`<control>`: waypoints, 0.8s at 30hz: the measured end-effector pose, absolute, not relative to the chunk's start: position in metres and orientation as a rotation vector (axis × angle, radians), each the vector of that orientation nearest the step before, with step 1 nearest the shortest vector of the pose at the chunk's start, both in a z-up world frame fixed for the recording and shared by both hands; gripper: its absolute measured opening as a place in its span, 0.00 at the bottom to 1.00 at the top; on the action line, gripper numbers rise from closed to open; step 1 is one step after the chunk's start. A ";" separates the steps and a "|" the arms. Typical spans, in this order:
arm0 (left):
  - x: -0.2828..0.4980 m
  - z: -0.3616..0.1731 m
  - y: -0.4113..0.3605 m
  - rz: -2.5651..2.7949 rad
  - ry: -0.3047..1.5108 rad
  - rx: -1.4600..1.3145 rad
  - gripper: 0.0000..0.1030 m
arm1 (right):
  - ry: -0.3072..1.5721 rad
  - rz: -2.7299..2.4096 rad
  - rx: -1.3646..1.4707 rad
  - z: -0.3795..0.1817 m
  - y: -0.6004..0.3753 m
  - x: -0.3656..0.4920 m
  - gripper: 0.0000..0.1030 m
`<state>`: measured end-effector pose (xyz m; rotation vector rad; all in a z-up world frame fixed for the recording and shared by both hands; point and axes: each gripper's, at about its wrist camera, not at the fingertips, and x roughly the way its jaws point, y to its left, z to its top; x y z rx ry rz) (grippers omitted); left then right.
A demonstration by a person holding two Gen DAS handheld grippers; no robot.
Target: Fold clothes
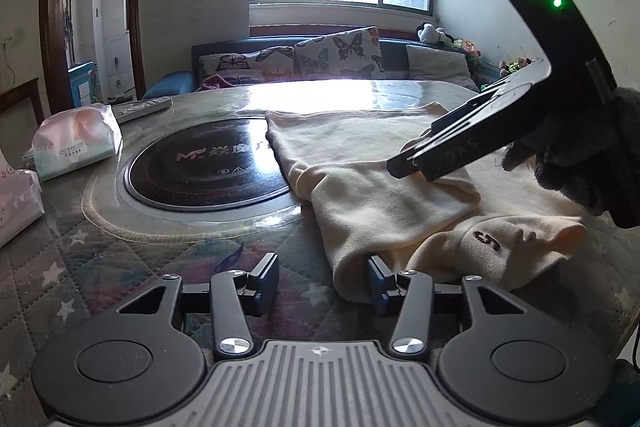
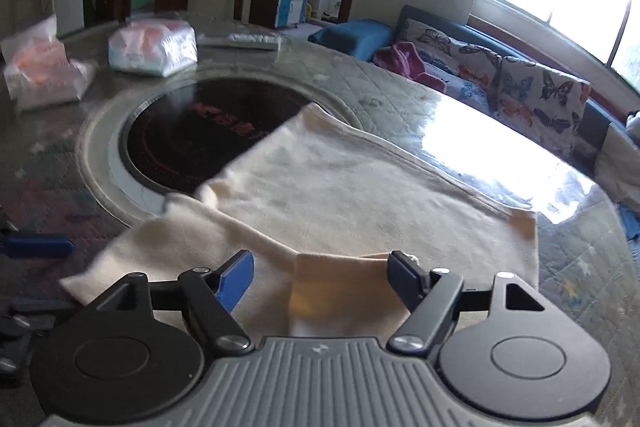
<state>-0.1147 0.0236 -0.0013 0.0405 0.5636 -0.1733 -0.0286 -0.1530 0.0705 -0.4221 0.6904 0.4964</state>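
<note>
Both grippers stand open with nothing clamped. The left gripper (image 1: 323, 281) sits low over the quilted table (image 1: 120, 259); its right finger touches the near fold of the cream garment (image 1: 380, 195), its left finger is clear of the cloth. The right gripper (image 2: 320, 281) hovers with a tan fold of the same garment (image 2: 340, 187) between its spread fingers, not pinched; whether the cloth touches them I cannot tell.

The garment lies ahead of both tools, partly folded, one layer lapped over another, its far-left corner lying over the black round hob (image 1: 208, 163) set in the table. It looks soft, light and limp: it should drape and sag, and a single layer may slip off the one beneath. Best grips, I judge, are at hems or corners, pinching all layers together.

Farther left, beyond the hob, two plastic packs (image 2: 154, 45) hold what seem to be tissues; a remote (image 2: 240, 41) lies beside them.
</note>
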 end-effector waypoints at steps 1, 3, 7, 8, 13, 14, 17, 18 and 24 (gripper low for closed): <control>-0.114 -0.002 0.024 -0.172 0.563 0.040 0.53 | 0.686 0.476 -0.442 0.069 -0.154 -0.029 0.74; -0.113 -0.002 0.025 -0.169 0.563 0.038 0.55 | 0.678 0.435 -0.475 0.067 -0.159 -0.030 0.77; -0.113 -0.002 0.025 -0.162 0.561 0.038 0.58 | 0.666 0.346 -0.511 0.072 -0.184 -0.034 0.82; -0.113 -0.002 0.025 -0.162 0.560 0.039 0.58 | 0.664 0.325 -0.516 0.075 -0.192 -0.036 0.83; -0.114 -0.003 0.024 -0.168 0.553 0.054 0.58 | 0.657 0.252 -0.515 0.086 -0.229 -0.046 0.84; -0.115 -0.003 0.024 -0.168 0.552 0.056 0.58 | 0.656 0.253 -0.497 0.089 -0.235 -0.047 0.84; -0.115 -0.003 0.023 -0.171 0.550 0.060 0.57 | 0.667 0.285 -0.415 0.096 -0.245 -0.044 0.84; -0.115 -0.003 0.023 -0.171 0.548 0.066 0.57 | 0.674 0.302 -0.384 0.098 -0.248 -0.043 0.83; -0.117 -0.003 0.016 -0.199 0.532 0.113 0.37 | 0.788 0.399 -0.264 0.082 -0.246 -0.026 0.53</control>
